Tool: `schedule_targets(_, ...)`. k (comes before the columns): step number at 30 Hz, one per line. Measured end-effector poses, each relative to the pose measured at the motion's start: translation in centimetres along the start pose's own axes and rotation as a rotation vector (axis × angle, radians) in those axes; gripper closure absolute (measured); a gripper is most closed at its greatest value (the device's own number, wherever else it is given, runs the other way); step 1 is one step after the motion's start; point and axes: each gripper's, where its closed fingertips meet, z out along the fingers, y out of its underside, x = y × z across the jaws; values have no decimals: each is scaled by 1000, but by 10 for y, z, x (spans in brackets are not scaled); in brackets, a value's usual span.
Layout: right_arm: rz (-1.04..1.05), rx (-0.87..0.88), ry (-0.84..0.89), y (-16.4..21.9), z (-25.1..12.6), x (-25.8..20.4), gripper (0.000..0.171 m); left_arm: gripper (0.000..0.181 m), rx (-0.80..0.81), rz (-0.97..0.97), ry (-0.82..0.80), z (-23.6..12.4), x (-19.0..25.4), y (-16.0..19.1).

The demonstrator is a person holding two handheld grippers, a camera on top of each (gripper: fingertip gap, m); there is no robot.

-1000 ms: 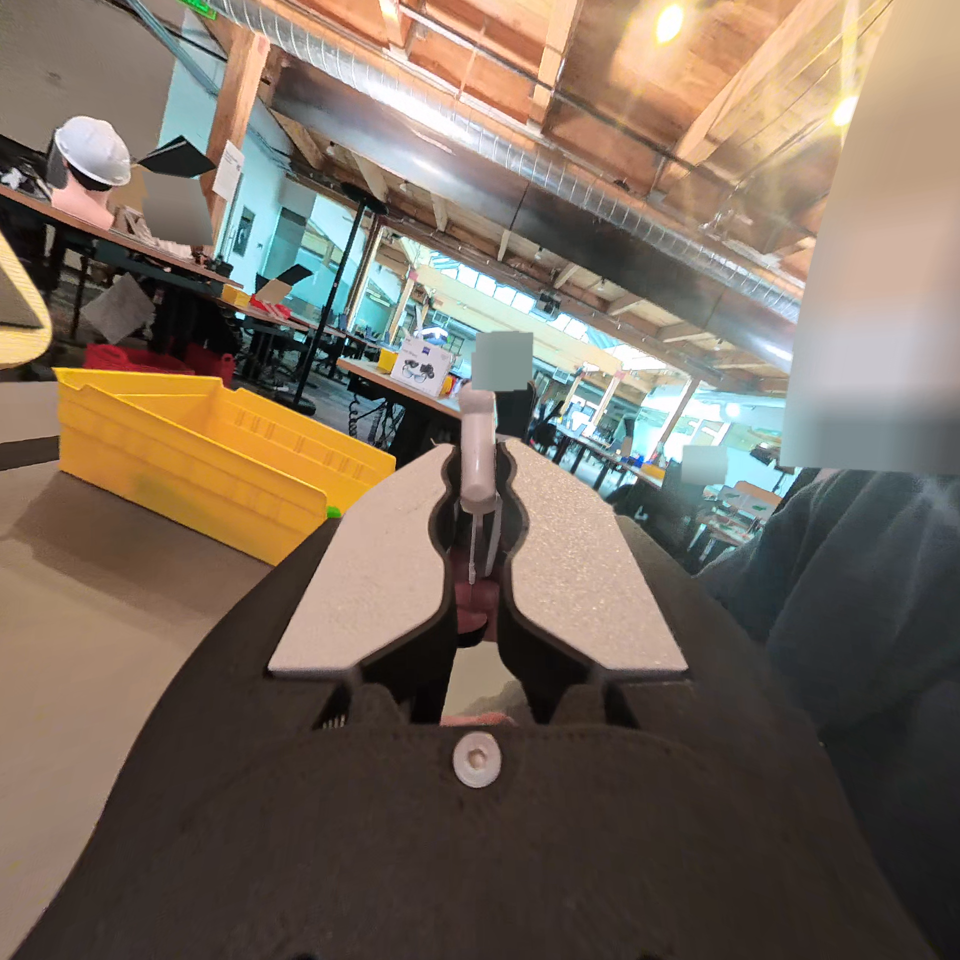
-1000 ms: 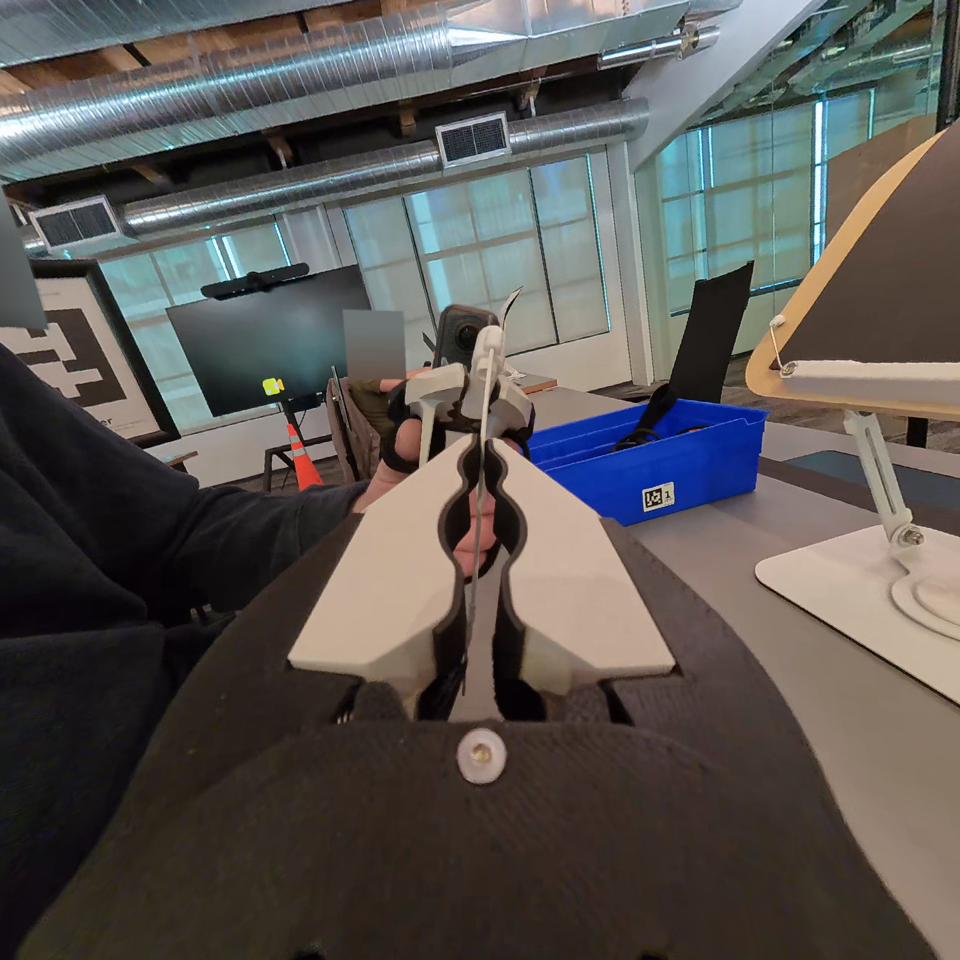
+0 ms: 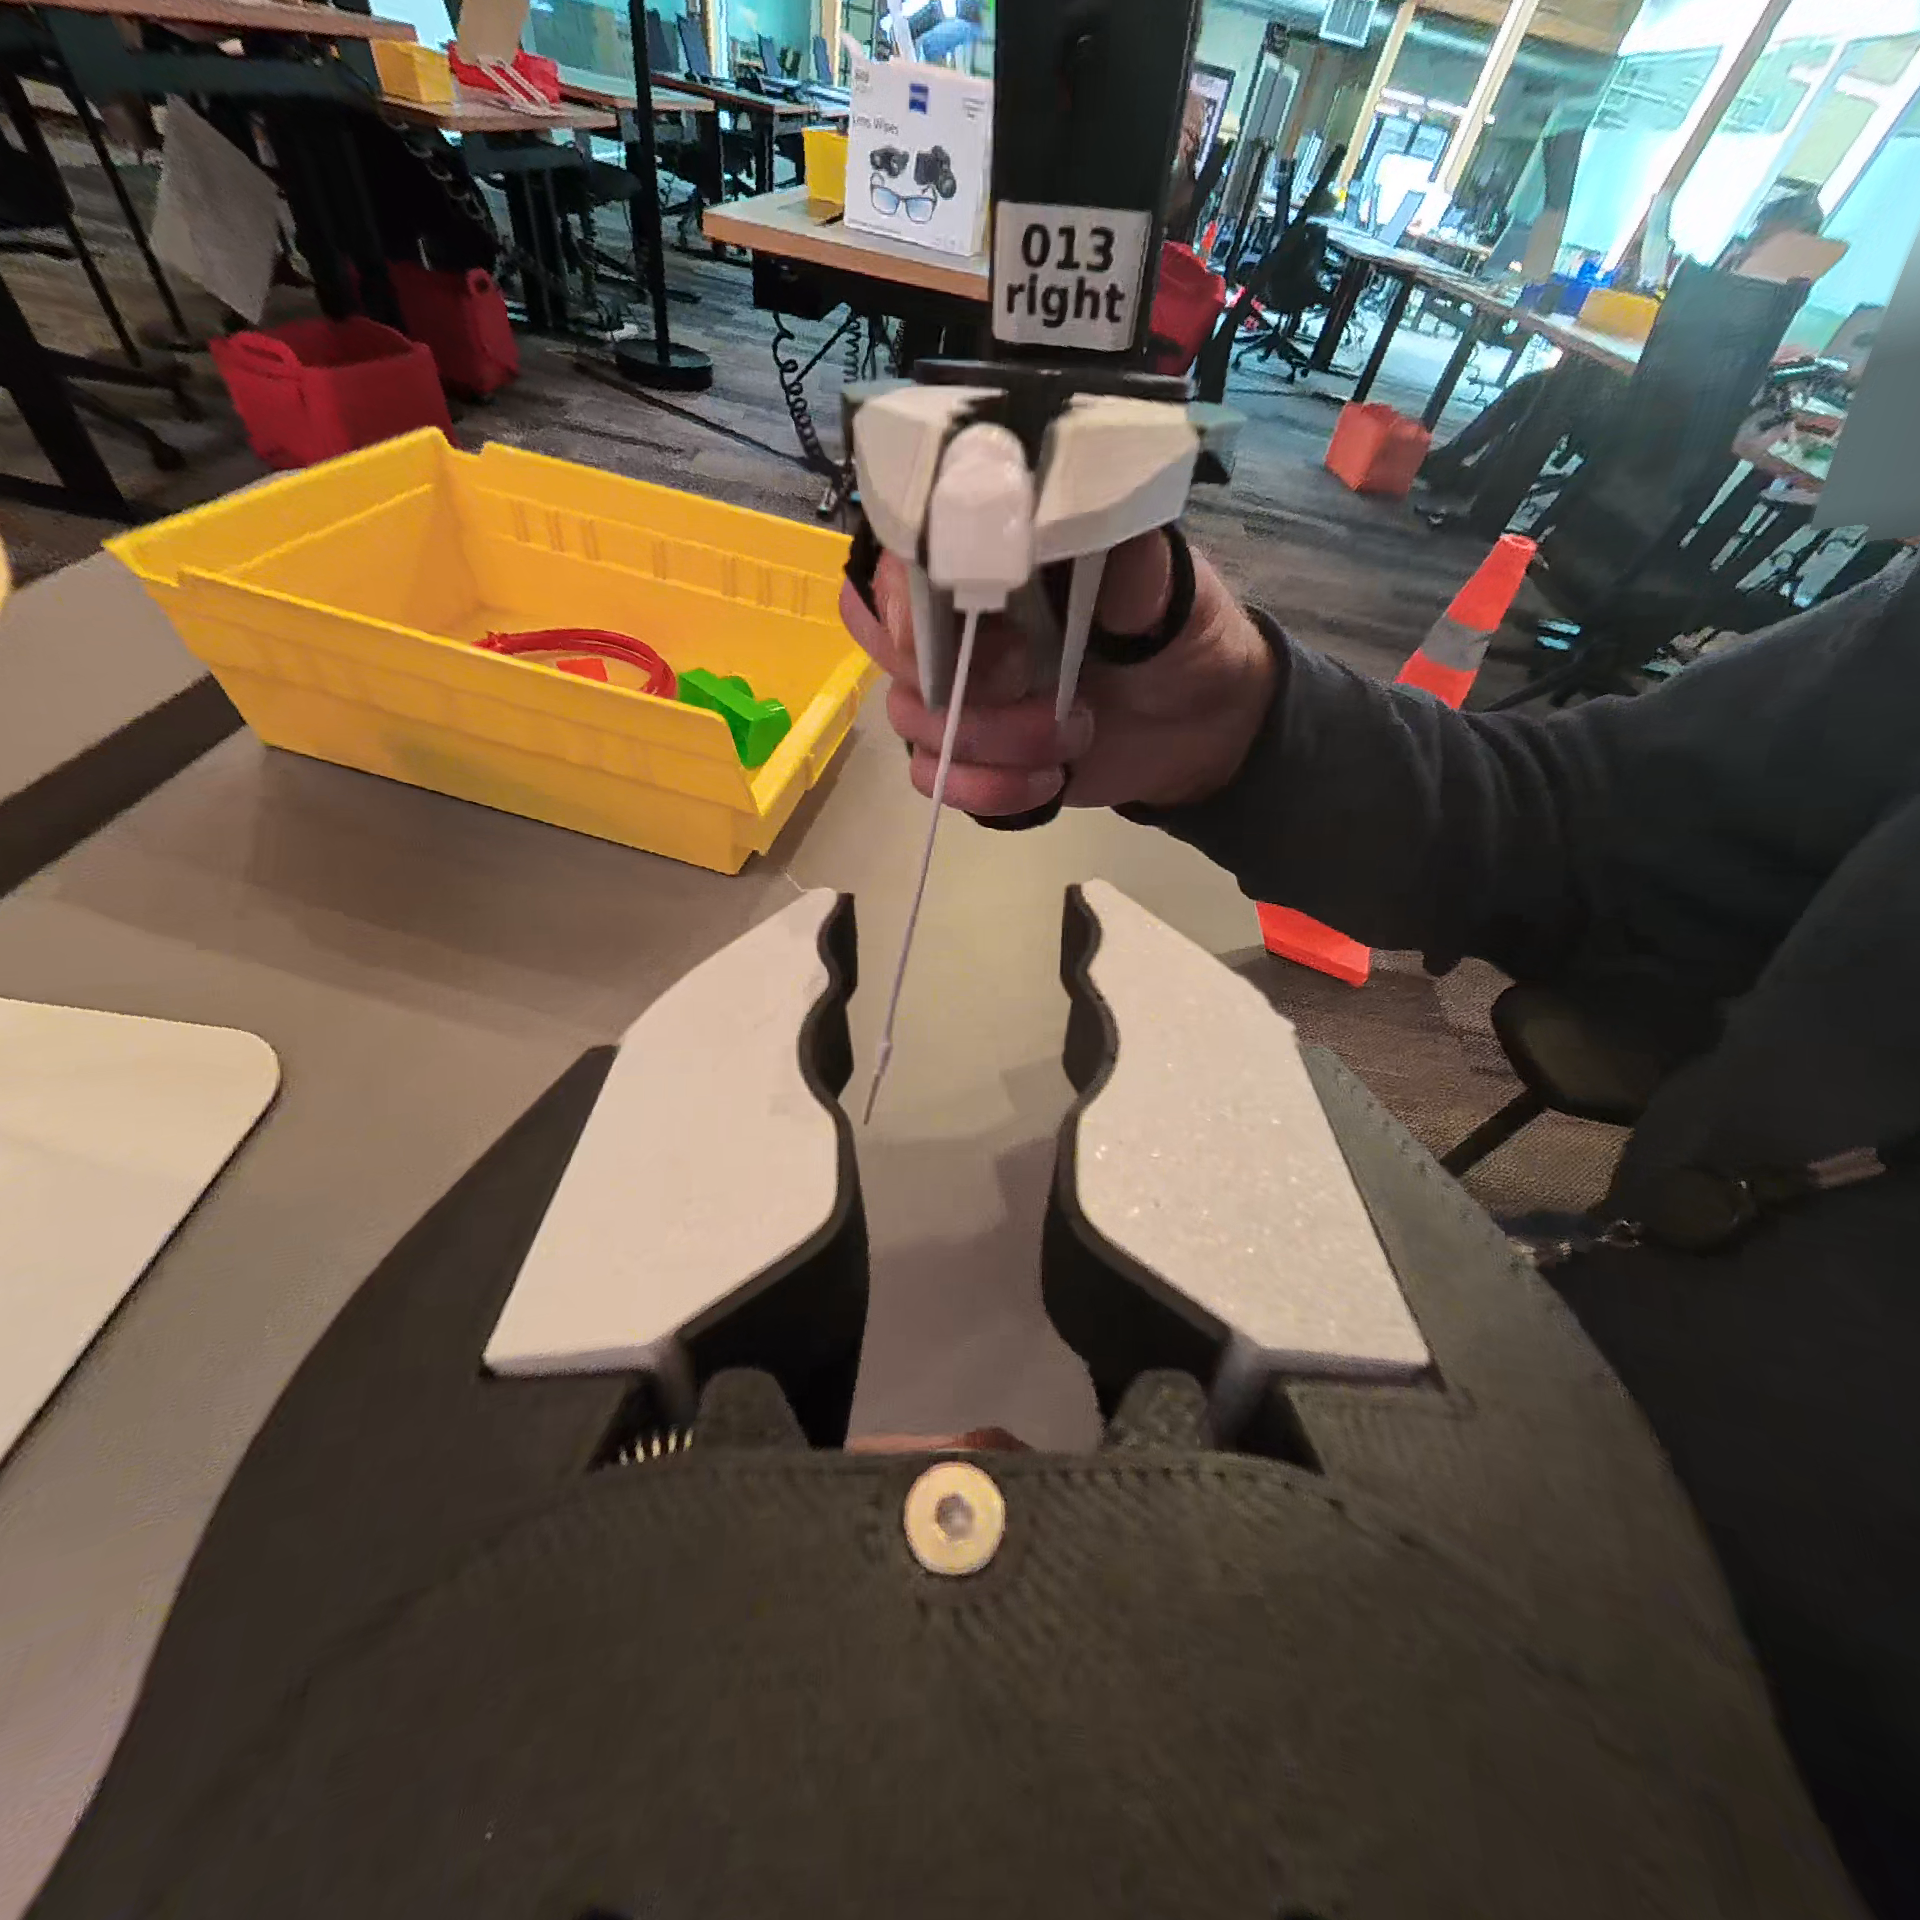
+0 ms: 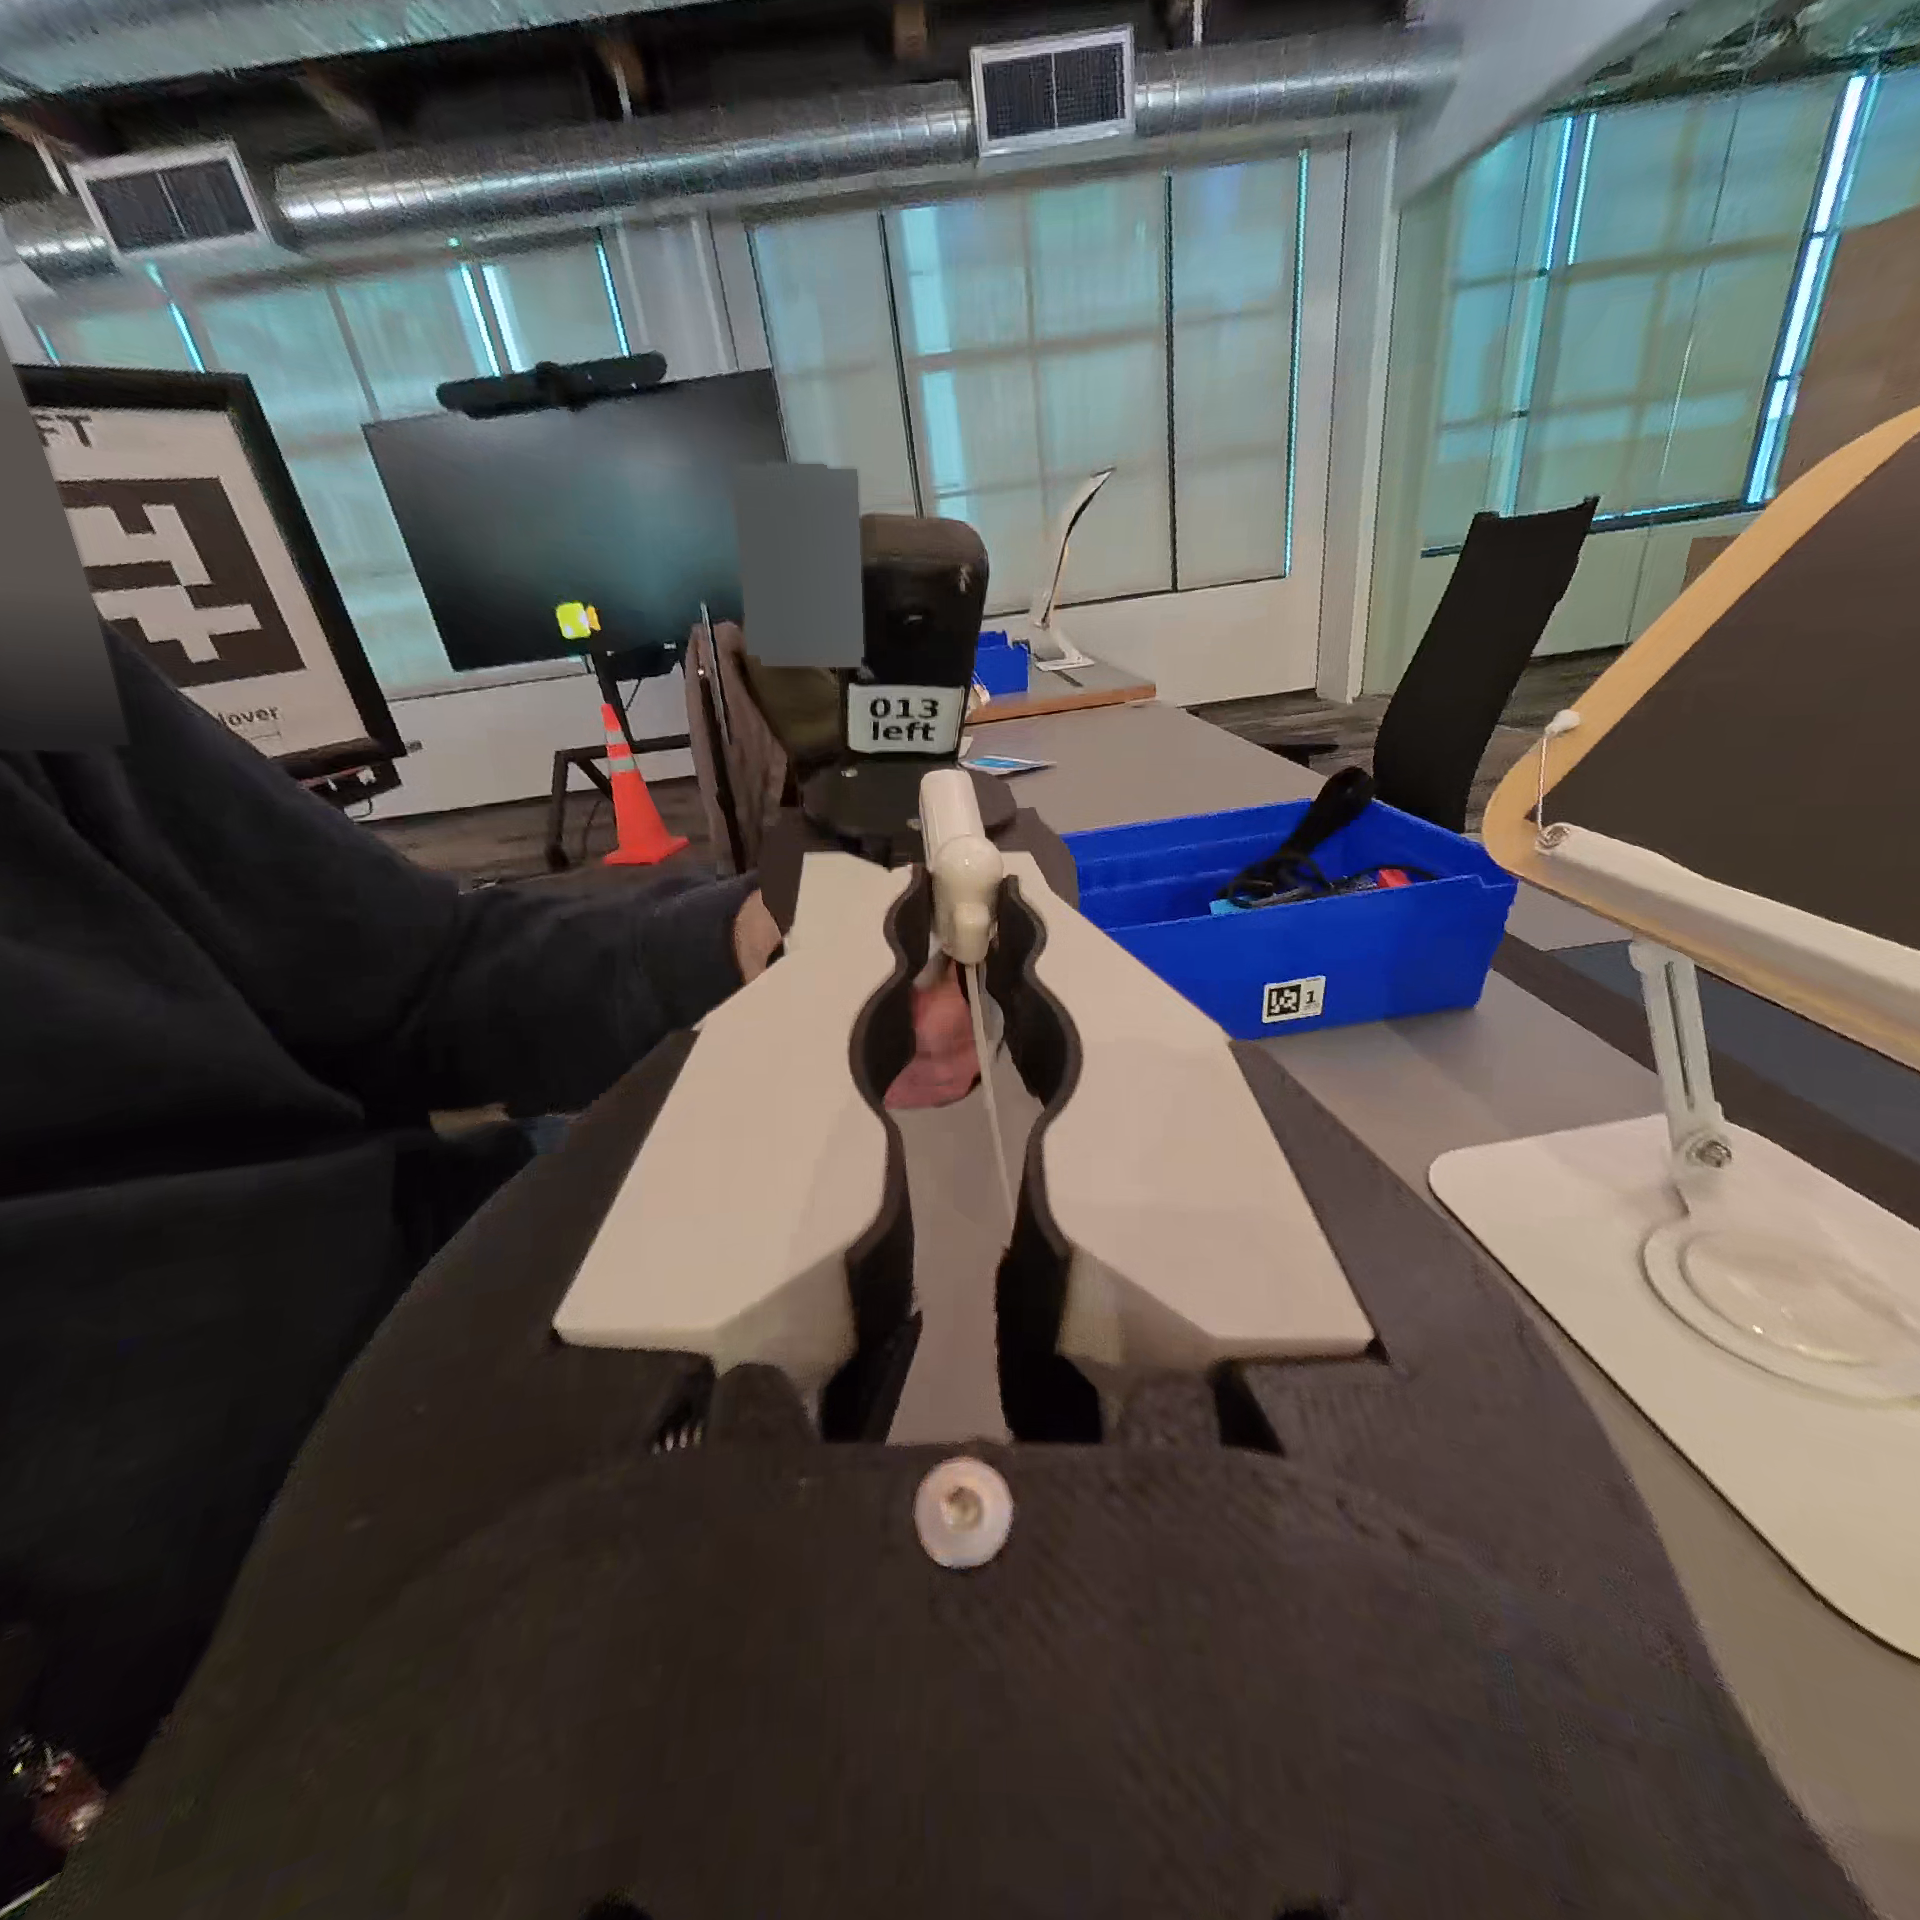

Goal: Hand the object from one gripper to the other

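White tool (image 4: 961, 883) sits clamped in right claw (image 4: 961, 914); left claw (image 3: 956, 925) gapes; yellow bin (image 3: 312, 613) holds green block (image 3: 743, 712).

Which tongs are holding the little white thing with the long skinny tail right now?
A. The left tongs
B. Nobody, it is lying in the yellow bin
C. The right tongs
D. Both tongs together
C: the right tongs pinch the white thing at their tips, while the left tongs stand wide open with only its thin tail hanging loose between them.
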Motion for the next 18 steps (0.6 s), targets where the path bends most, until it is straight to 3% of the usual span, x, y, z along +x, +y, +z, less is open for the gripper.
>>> schedule_targets(9,6,37,10,1,-4,-3,161,165,-25,19,22,28,-1,10)
schedule_targets(11,9,44,8,0,-5,-3,161,179,-19,23,42,30,2,10)
schedule_targets(18,3,47,26,1,-15,-3,161,180,-46,52,24,29,-1,9)
